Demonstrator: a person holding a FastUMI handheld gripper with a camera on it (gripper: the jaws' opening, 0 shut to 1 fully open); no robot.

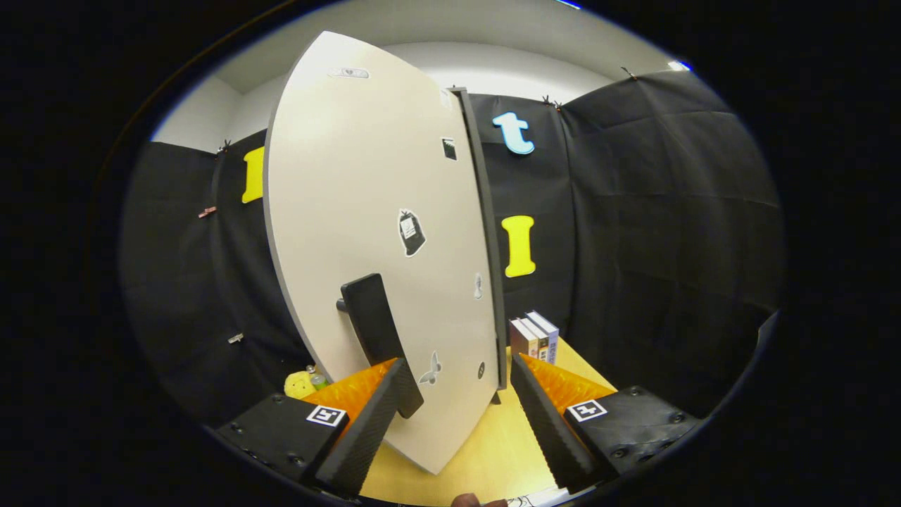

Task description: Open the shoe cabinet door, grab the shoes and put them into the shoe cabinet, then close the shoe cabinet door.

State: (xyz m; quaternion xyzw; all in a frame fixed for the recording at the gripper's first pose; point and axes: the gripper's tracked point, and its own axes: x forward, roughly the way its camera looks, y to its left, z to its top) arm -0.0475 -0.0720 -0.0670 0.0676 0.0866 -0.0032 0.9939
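With the jaws of the gripper (457, 384) spread and gripping nothing, the door (373, 232) stood just ahead, its handle (376, 334) touching or just beside the left finger, so it was best hooked and swung smoothly, clear of the books (535, 336).

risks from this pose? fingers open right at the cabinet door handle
1. The gripper is open with the door's edge between its fingers; the handle sits by the left finger, outside the gap, so closing may miss it.
2. The cabinet door is close; pushing on could knock it.
3. The books stand just beyond the door; a wide swing might hit them.
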